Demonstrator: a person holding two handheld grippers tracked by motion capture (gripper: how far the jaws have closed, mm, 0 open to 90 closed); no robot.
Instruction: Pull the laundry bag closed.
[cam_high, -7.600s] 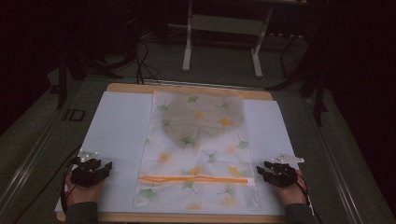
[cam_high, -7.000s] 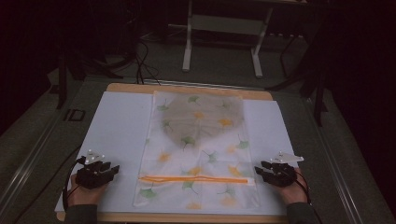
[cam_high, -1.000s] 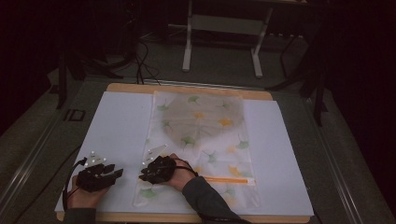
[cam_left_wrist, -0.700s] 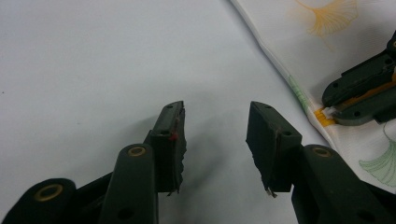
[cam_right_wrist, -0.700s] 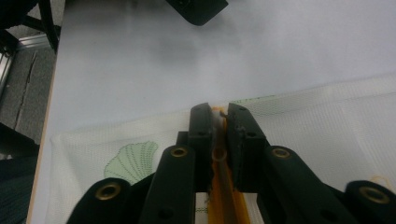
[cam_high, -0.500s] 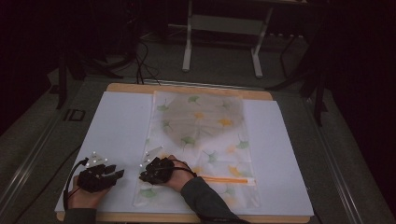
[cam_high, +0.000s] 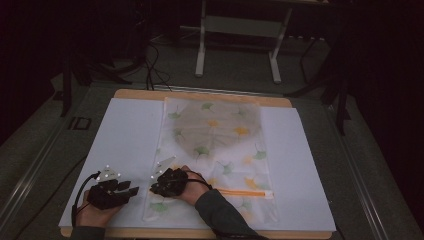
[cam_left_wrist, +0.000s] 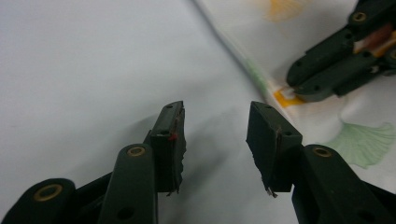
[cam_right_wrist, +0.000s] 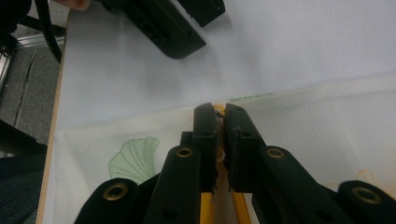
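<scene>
A translucent white mesh zip bag printed with green and yellow ginkgo leaves (cam_high: 215, 150) is lying flat along the middle of a white sheet (cam_high: 125, 140) covering the wooden table (cam_high: 200, 95). The right gripper (cam_high: 156, 186) is reaching across to the bag's near left part, its jaws pinching the small orange zipper tab (cam_left_wrist: 286, 96) at the end of the orange zipper strip (cam_high: 245, 192). The left gripper (cam_high: 131, 190) is resting just beside it on the bare sheet, jaws spread apart and gripping nothing.
</scene>
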